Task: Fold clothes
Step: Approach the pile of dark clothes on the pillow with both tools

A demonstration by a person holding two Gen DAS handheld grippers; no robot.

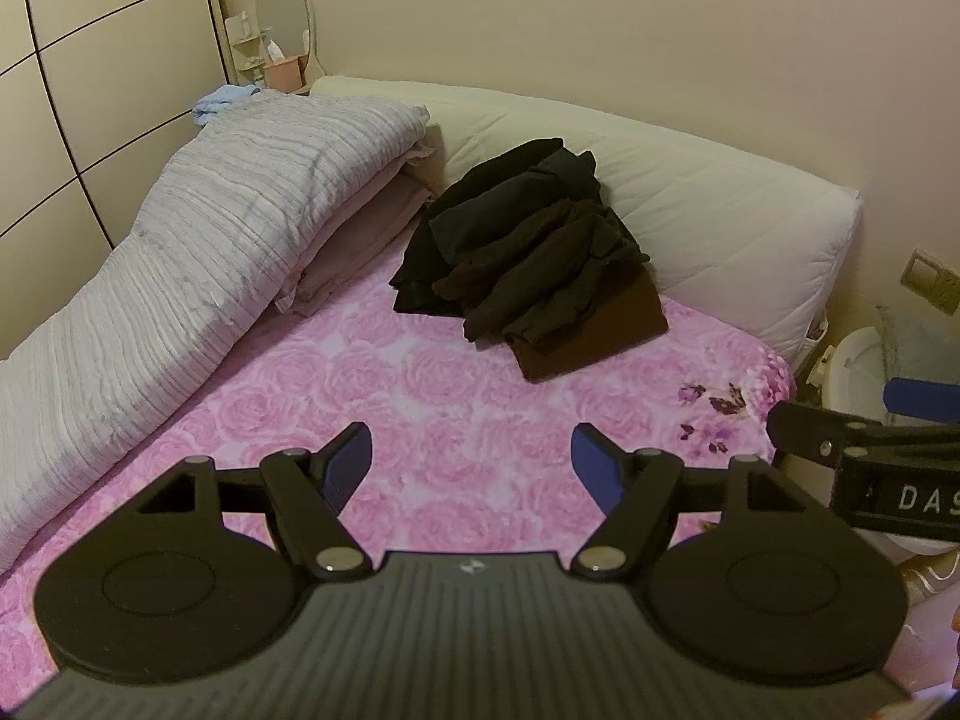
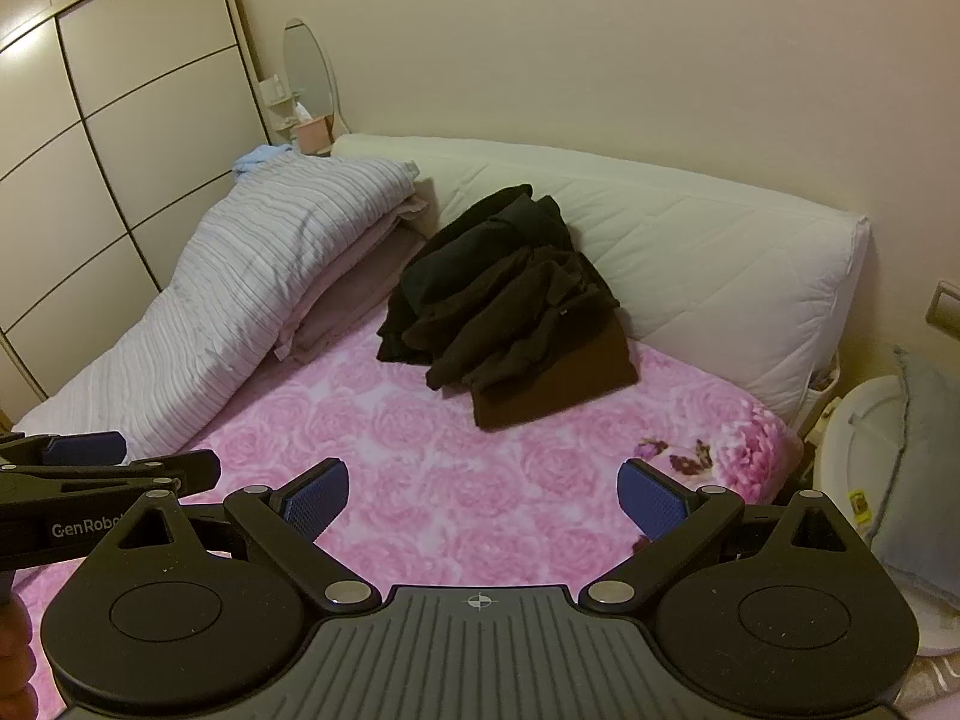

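From my seat at the controls, the left gripper hung over the pink rose-patterned blanket with its blue-padded fingers spread wide and nothing between them. The right gripper was the same: fingers well apart, empty, above the same blanket. I could see each tool from the other's camera (the right one at the right edge of the left view, the left one at the left edge of the right view), so they sat side by side.

The pile of dark clothes lay well ahead of both grippers, toward the head of the bed, its back against the long white cushion. Black pieces were heaped on top, and a folded brown garment stuck out at the bottom. A folded striped duvet ran along the left side.
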